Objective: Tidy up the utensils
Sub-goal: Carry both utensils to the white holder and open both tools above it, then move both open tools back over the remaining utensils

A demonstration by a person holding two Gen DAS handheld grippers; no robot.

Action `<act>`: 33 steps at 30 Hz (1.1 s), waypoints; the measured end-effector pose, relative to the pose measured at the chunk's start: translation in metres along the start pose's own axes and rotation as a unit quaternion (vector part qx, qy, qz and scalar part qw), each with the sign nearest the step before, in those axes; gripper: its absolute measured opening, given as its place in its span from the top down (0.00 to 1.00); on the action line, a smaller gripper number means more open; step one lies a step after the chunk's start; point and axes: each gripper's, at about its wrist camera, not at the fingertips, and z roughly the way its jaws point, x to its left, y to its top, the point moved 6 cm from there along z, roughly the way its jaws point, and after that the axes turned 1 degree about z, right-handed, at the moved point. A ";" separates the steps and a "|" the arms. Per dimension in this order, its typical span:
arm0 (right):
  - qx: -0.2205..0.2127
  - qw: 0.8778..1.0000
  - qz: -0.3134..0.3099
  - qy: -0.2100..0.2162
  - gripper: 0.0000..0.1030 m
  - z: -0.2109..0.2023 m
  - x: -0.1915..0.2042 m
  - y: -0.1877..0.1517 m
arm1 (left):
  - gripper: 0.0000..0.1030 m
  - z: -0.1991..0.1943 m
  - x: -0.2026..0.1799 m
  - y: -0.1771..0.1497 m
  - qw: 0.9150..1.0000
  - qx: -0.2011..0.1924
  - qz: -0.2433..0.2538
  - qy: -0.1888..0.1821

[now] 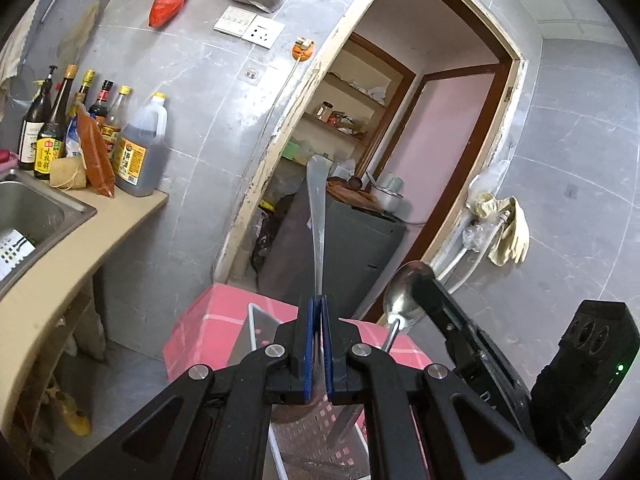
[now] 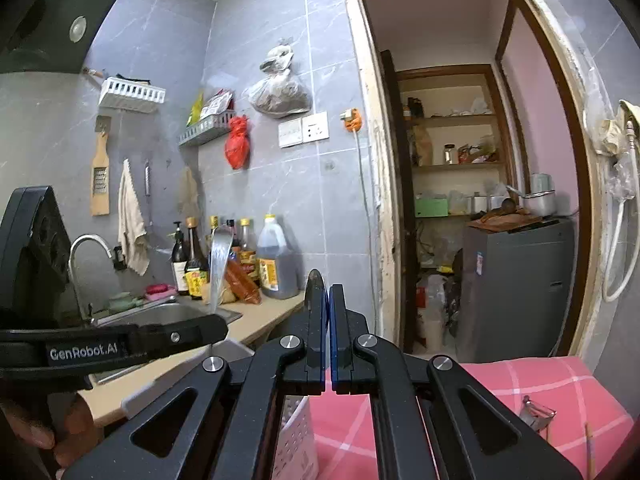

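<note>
My left gripper (image 1: 318, 305) is shut on a flat steel utensil (image 1: 317, 216) that sticks up and forward out of its blue pads; its lower end is hidden. From the right wrist view the same utensil (image 2: 219, 264) rises from the left gripper (image 2: 216, 326), held by a hand (image 2: 36, 432). A steel spoon (image 1: 403, 294) stands bowl-up, its handle running down into a white perforated holder (image 1: 308, 436). My right gripper (image 2: 329, 294) is shut, with the spoon's bowl (image 2: 316, 280) against the outside of its left finger, not between the pads. The holder (image 2: 296, 440) sits just below both grippers.
The holder stands on a pink checked cloth (image 2: 520, 380) that also carries a small metal tool (image 2: 536, 412) and a thin stick (image 2: 588, 448). To the left are a counter with a sink (image 2: 168, 314), a faucet (image 2: 86, 248) and bottles (image 1: 136, 148). A doorway with a grey machine (image 2: 516, 284) is ahead.
</note>
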 end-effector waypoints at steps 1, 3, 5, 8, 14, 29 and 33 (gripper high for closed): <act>0.001 1.000 -0.002 0.001 0.98 0.000 0.001 -0.001 | 0.95 0.000 0.000 -0.001 1.000 0.001 0.000 -0.003; 0.007 1.000 -0.004 0.005 0.98 0.000 0.001 -0.004 | 0.95 0.001 -0.001 -0.002 1.000 0.008 0.003 -0.002; 0.011 1.000 -0.005 0.008 0.98 -0.001 0.001 -0.007 | 0.95 0.002 -0.001 -0.006 1.000 0.014 0.005 -0.002; 0.017 1.000 -0.007 0.014 0.98 -0.001 0.002 -0.010 | 0.95 -0.002 -0.002 -0.007 1.000 0.014 0.004 -0.007; 0.034 0.999 -0.008 0.022 0.96 -0.003 0.002 -0.011 | 0.94 -0.009 -0.002 0.001 1.000 0.008 -0.006 -0.002; 0.004 0.999 0.010 -0.052 0.35 -0.075 -0.059 0.044 | 0.31 -0.038 -0.054 0.017 0.997 -0.024 0.054 0.056; -0.008 0.996 0.011 -0.085 0.19 -0.103 -0.080 0.059 | 0.16 -0.045 -0.079 0.015 0.995 -0.038 0.066 0.057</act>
